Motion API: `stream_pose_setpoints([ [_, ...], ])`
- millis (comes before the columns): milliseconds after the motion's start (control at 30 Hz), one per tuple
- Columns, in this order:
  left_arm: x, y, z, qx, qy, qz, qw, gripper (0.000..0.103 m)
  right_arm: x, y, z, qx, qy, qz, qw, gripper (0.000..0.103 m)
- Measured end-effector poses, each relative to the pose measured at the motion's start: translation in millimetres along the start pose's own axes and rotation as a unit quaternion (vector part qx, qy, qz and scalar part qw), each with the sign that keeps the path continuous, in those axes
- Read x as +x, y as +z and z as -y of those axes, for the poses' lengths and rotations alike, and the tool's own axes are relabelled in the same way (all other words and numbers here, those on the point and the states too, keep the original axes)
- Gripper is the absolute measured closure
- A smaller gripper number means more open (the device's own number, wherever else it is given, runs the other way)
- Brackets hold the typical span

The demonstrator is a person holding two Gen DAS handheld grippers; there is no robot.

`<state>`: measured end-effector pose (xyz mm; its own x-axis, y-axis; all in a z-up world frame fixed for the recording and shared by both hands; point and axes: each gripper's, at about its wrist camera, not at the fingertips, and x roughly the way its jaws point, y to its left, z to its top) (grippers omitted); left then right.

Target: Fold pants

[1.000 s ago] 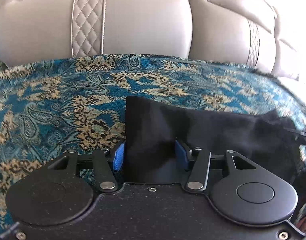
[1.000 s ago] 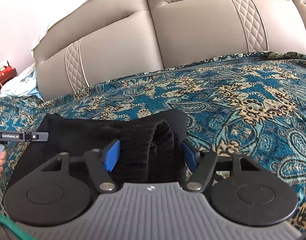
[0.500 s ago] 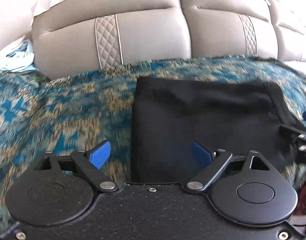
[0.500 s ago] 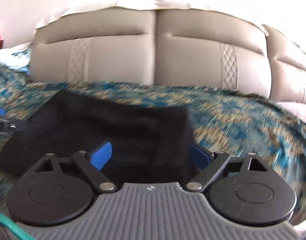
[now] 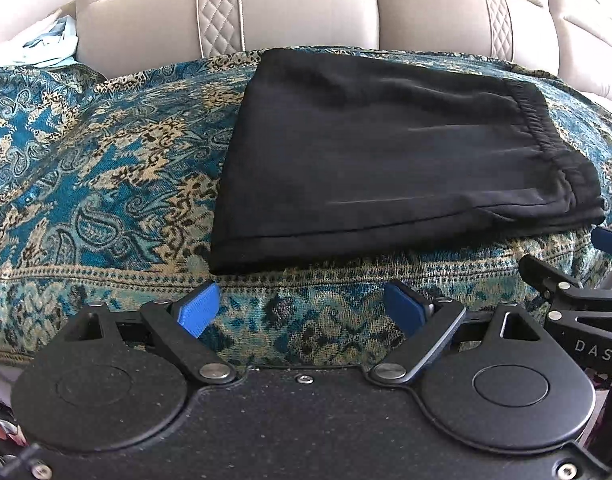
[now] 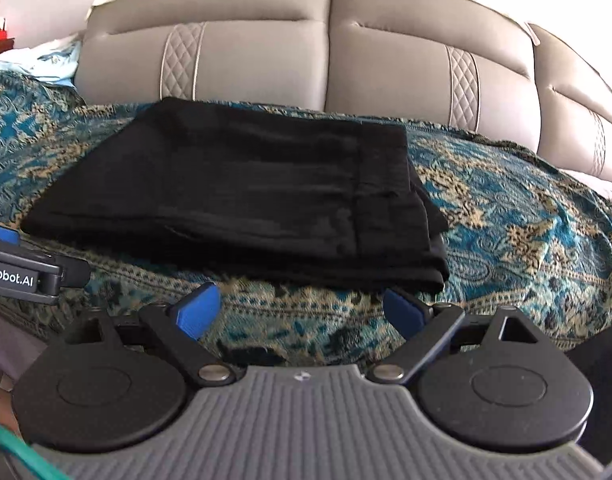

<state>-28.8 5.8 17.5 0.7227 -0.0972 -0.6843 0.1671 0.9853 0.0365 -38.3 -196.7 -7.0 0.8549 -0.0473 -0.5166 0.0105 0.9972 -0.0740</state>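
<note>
The black pants [image 5: 386,160] lie folded into a flat rectangle on the teal patterned sofa cover [image 5: 105,168], elastic waistband at the right side. They also show in the right wrist view [image 6: 245,200], lying flat. My left gripper [image 5: 301,308] is open and empty, just off the near edge of the pants. My right gripper [image 6: 301,308] is open and empty, also in front of the pants' near edge. The right gripper's tip shows at the right edge of the left wrist view [image 5: 562,292]; the left gripper's tip shows at the left of the right wrist view [image 6: 29,272].
The beige leather sofa back [image 6: 330,52] rises behind the pants. A light blue cloth [image 6: 45,60] lies at the far left on the sofa. The cover drapes over the seat's front edge [image 5: 306,320] just below the pants.
Both grippers opened and let go of the pants, then drew back toward the seat's front edge. The pants now lie whole and flat in both views.
</note>
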Motion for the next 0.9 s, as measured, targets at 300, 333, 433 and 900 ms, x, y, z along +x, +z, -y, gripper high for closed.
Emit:
stream_pose_setpoints([
  [300,6.4,-0.3,2.2,-0.003,-0.006,0.000,1.0000,0.001,10.0,-3.5,3.9,0.016,0.014,-0.002,1.000,0.002],
  [333,7.1,0.1,2.5,-0.001,-0.006,0.000,1.0000,0.001,10.3,-3.7,4.1,0.017,0.017,-0.002,1.000,0.002],
  [433,8.6,0.8,1.6,-0.002,-0.008,-0.002,1.0000,0.000,10.8,-3.9,3.6,0.017,0.019,-0.001,1.000,0.001],
  [900,10.0,1.0,0.5,-0.005,-0.010,-0.003,0.9999,0.000,12.0,-3.6,1.0,0.010,0.021,0.004,1.000,0.000],
])
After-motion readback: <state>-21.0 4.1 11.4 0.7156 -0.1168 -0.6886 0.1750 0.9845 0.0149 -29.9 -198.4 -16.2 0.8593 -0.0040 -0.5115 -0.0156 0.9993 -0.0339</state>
